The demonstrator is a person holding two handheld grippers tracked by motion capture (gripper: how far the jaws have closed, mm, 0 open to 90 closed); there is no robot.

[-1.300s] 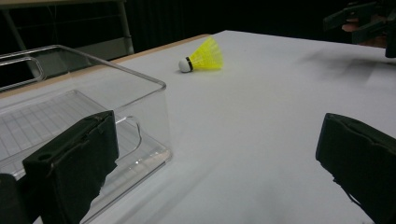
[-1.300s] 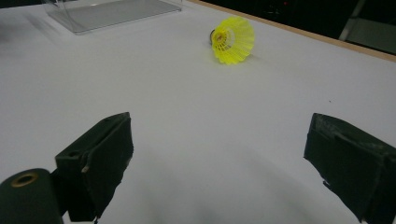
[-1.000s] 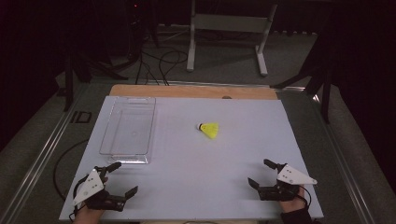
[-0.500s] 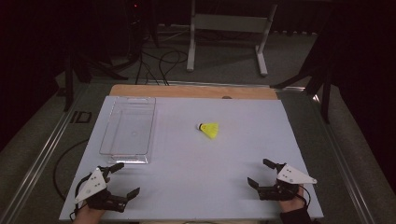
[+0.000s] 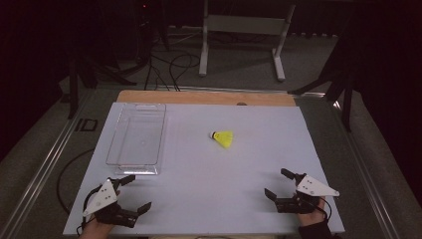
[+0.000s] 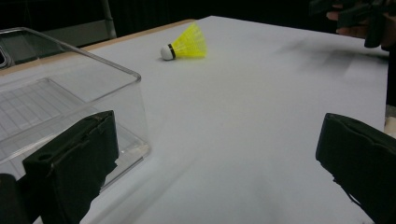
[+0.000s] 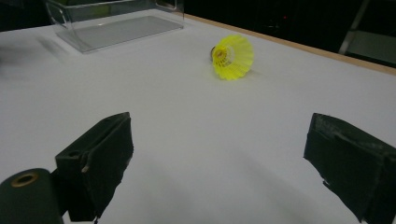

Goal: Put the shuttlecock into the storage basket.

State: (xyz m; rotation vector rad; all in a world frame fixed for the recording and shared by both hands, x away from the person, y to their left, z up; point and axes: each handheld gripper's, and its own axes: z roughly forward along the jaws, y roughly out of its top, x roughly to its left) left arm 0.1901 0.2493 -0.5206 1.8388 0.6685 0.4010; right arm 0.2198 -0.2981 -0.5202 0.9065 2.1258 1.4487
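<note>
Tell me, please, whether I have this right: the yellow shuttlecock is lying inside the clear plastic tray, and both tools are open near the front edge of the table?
Not quite: the yellow shuttlecock lies on the white table, to the right of the clear plastic tray and apart from it, as the high view shows. The rest holds: the left tool and right tool are both open near the front edge.
</note>
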